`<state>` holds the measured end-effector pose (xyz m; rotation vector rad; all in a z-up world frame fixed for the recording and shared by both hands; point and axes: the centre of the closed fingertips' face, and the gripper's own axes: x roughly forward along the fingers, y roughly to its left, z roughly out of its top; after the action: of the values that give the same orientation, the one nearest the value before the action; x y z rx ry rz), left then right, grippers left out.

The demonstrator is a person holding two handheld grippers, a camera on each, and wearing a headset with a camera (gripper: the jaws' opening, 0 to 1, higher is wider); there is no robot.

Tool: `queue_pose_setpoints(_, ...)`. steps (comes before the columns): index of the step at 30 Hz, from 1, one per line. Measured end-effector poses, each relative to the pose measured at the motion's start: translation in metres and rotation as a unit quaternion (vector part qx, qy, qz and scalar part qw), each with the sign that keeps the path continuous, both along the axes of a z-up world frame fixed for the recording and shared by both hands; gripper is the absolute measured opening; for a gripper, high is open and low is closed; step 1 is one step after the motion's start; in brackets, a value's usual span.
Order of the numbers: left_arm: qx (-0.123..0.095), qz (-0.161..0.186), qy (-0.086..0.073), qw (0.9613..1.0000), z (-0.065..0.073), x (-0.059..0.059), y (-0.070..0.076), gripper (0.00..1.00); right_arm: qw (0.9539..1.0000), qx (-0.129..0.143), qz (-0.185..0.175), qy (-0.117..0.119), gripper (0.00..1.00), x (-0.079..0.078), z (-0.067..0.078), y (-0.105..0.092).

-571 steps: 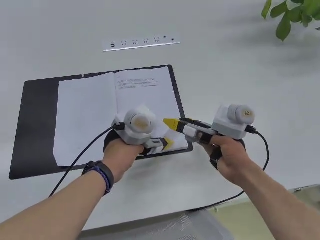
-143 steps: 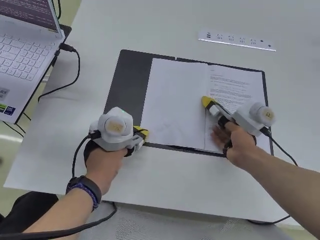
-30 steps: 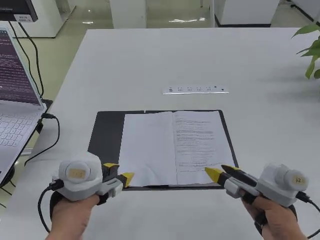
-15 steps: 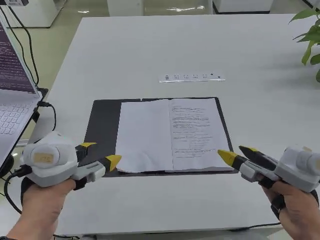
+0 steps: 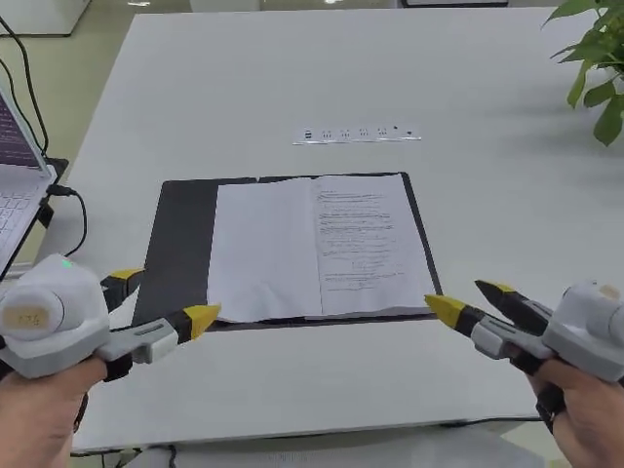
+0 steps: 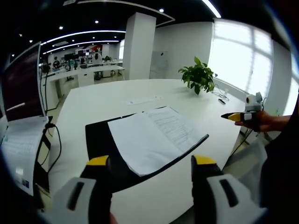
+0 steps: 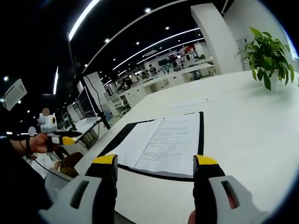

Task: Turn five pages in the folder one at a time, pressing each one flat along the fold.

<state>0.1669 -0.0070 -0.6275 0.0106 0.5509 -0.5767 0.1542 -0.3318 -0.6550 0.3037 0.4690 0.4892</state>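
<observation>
Folder (image 5: pixel 180 244) — 1, open; left gripper (image 5: pixel 164 296), right gripper (image 5: pixel 470 299) gape, seemingly empty.

We see the black folder (image 5: pixel 180 244) lying open and flat on the white tabletop (image 5: pixel 292 78). A blank white page (image 5: pixel 261 249) lies left of the fold, leaving a bare black strip of cover beside it. A printed page (image 5: pixel 366 239) lies right of the fold.

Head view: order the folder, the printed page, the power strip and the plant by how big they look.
1. Folder
2. Printed page
3. Power strip
Plant: cut off by the frame edge, so left unranked.
</observation>
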Motion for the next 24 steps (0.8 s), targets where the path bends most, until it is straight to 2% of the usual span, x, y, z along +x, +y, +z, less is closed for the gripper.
queue_pose_setpoints(3,0.000,0.007,0.012,0.9999,-0.007,-0.008,0.001,0.72,1.0000,-0.004,0.005,0.007,0.66,-0.008,-0.005,0.004)
queue_pose_setpoints(8,-0.003,0.013,0.019,0.9997,-0.008,-0.012,-0.002,0.74,0.9999,-0.005,0.009,0.011,0.67,-0.012,-0.007,0.006)
queue_pose_setpoints(14,-0.008,0.008,0.018,0.9998,-0.003,-0.009,-0.013,0.77,0.9997,-0.012,0.019,0.009,0.68,-0.012,-0.005,0.008)
queue_pose_setpoints(24,-0.008,-0.023,0.019,0.9995,-0.001,-0.003,-0.042,0.79,0.9996,-0.015,0.020,0.010,0.69,-0.009,-0.004,0.002)
